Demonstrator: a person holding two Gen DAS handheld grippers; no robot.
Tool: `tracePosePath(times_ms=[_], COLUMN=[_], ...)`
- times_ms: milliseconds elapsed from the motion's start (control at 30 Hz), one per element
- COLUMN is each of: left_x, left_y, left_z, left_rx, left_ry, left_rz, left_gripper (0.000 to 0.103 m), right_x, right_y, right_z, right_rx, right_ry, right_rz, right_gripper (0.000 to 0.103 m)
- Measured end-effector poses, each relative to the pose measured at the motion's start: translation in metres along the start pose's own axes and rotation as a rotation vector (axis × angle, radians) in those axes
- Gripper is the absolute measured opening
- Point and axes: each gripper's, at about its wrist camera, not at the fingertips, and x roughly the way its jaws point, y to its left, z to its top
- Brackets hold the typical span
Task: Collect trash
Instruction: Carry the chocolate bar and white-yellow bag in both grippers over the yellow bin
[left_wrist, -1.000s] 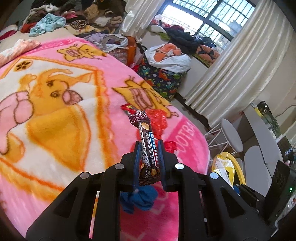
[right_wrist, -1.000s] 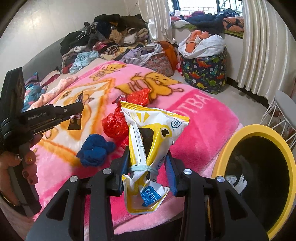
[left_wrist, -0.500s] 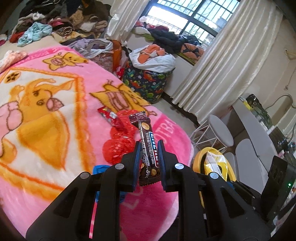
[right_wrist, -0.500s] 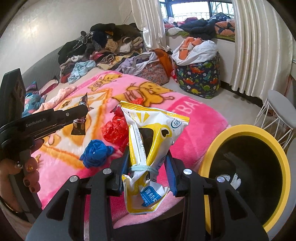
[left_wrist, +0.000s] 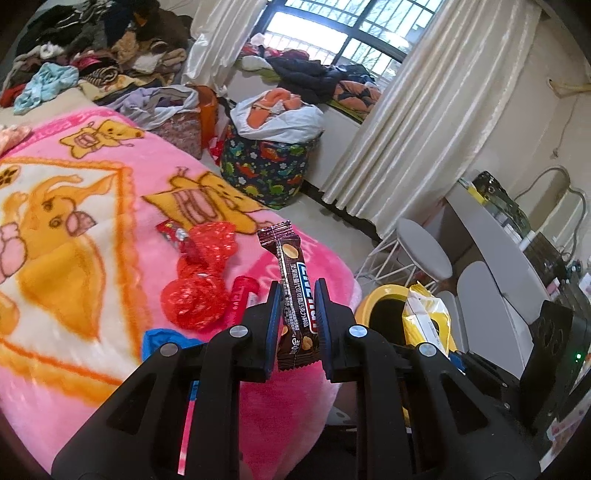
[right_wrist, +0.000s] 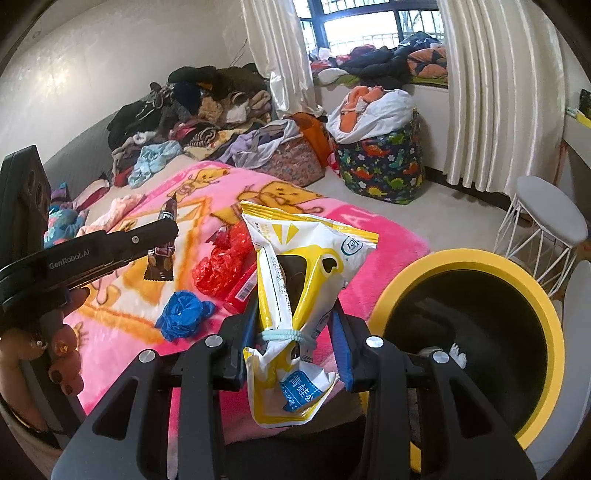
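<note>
My left gripper (left_wrist: 297, 314) is shut on a brown snack bar wrapper (left_wrist: 295, 288), held upright above the pink blanket's edge; it also shows in the right wrist view (right_wrist: 162, 243). My right gripper (right_wrist: 295, 325) is shut on a yellow and white snack bag (right_wrist: 299, 280), just left of the yellow-rimmed black bin (right_wrist: 476, 332). The bin (left_wrist: 376, 302) and bag (left_wrist: 424, 314) also show in the left wrist view. Red crumpled plastic (left_wrist: 199, 291), a red tube (left_wrist: 242, 299) and a blue wad (right_wrist: 183, 314) lie on the blanket.
The pink cartoon blanket (left_wrist: 74, 206) covers the bed. Piled clothes (right_wrist: 192, 114) lie at the far end. A dinosaur-print basket (right_wrist: 380, 162) stands on the floor by the curtains. A white stool (right_wrist: 546, 221) stands beyond the bin.
Both grippers have drawn back and toward the bin with their loads. The bin now fills more of the right wrist view and enters the left wrist view.
</note>
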Motion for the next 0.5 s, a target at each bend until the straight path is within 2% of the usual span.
tracePosePath(times_ms=[500], left_x=[0.005], left_y=[-0.036], left_z=[-0.002], left_rx=[0.065], left_ry=[0.009], left_rz=[-0.046], left_gripper=[0.013], right_x=[-0.024], right_y=[-0.025], right_z=[-0.006], right_rx=[0.044], right_ry=[-0.045], right_rz=[-0.035], right_gripper=[0.034])
